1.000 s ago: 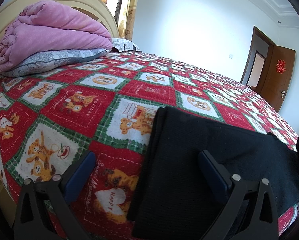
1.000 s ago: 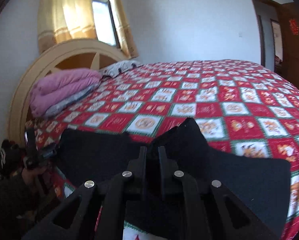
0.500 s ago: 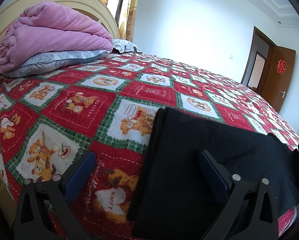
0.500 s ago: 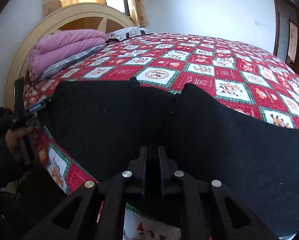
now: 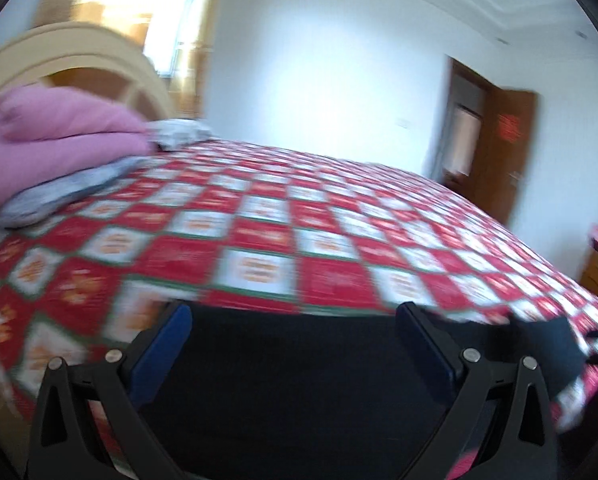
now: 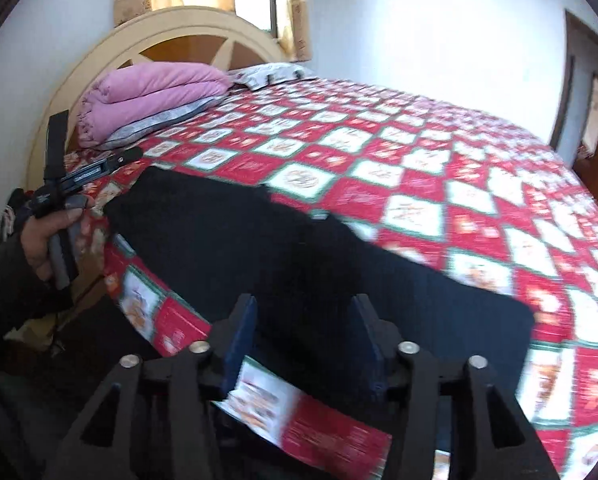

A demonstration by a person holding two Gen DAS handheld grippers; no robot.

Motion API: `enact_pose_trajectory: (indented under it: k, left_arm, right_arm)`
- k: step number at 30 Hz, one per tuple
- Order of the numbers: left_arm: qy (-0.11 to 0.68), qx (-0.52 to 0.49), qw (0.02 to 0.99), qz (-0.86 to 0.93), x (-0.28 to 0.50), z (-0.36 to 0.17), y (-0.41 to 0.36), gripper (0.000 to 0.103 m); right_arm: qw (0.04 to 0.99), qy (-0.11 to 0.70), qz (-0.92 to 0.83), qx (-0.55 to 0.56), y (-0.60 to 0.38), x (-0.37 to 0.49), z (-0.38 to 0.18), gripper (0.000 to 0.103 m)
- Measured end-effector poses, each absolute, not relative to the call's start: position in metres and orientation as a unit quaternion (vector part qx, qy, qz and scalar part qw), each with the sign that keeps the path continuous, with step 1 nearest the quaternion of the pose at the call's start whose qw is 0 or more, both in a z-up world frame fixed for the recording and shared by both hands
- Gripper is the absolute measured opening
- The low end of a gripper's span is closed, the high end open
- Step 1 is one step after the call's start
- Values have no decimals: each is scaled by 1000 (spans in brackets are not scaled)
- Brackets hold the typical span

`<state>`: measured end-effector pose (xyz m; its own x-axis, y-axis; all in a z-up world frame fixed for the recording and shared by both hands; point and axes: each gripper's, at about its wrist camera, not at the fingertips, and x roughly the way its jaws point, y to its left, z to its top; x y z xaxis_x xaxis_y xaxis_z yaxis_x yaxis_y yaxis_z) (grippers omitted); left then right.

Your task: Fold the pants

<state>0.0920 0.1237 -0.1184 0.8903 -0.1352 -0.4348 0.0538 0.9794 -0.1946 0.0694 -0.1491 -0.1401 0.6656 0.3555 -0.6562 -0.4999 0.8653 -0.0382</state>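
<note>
Black pants [image 6: 299, 248] lie flat along the near edge of the bed, folded lengthwise. In the left wrist view the pants [image 5: 299, 380] fill the space under my open left gripper [image 5: 295, 320], whose jaws are wide apart above the cloth. My right gripper [image 6: 305, 312] is open and empty, hovering over the pants near the bed's edge. The left gripper [image 6: 79, 176] also shows in the right wrist view, held in a hand past the pants' left end. That view is blurred.
A red, white and green patterned bedspread [image 6: 459, 184] covers the bed. A folded pink quilt [image 6: 155, 96] on a grey pillow lies by the cream headboard [image 6: 179, 36]. A brown door [image 5: 507, 152] stands open at the right.
My right gripper let go of the pants and opened, and the raised cloth now lies flat. My left gripper swung right, over the pants.
</note>
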Motion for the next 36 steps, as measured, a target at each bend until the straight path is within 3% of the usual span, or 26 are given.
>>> enact_pose_trajectory:
  k: [4, 10, 14, 17, 19, 21, 23, 31, 36]
  left_arm:
    - [269, -92, 948, -141, 102, -120, 58, 103]
    - [319, -84, 919, -214, 116, -132, -17, 101]
    - [358, -73, 900, -237, 132, -145, -51, 81]
    - [377, -83, 890, -242, 136, -155, -60, 73]
    - [395, -90, 881, -245, 137, -163, -65, 56]
    - [402, -95, 875, -253, 136, -166, -67, 25]
    - [400, -103, 870, -270, 130, -161, -66, 14]
    - [409, -134, 864, -263, 119, -167, -54, 13]
    - [412, -143, 864, -251, 124, -175, -48, 20]
  right_arm:
    - [926, 335, 152, -88, -202, 74, -137, 59]
    - [929, 359, 35, 79, -289, 86, -156, 59]
    - [928, 354, 15, 115, -306, 86, -168, 59]
    - [927, 355, 18, 117, -305, 87, -174, 59]
    - [925, 359, 20, 120, -305, 89, -178, 59]
    - [924, 362, 19, 125, -305, 91, -183, 59]
    - [924, 362, 16, 126, -306, 90, -186, 59]
    - [938, 325, 34, 119, -301, 79, -173, 59]
    - [920, 392, -3, 29, -281, 94, -199, 59]
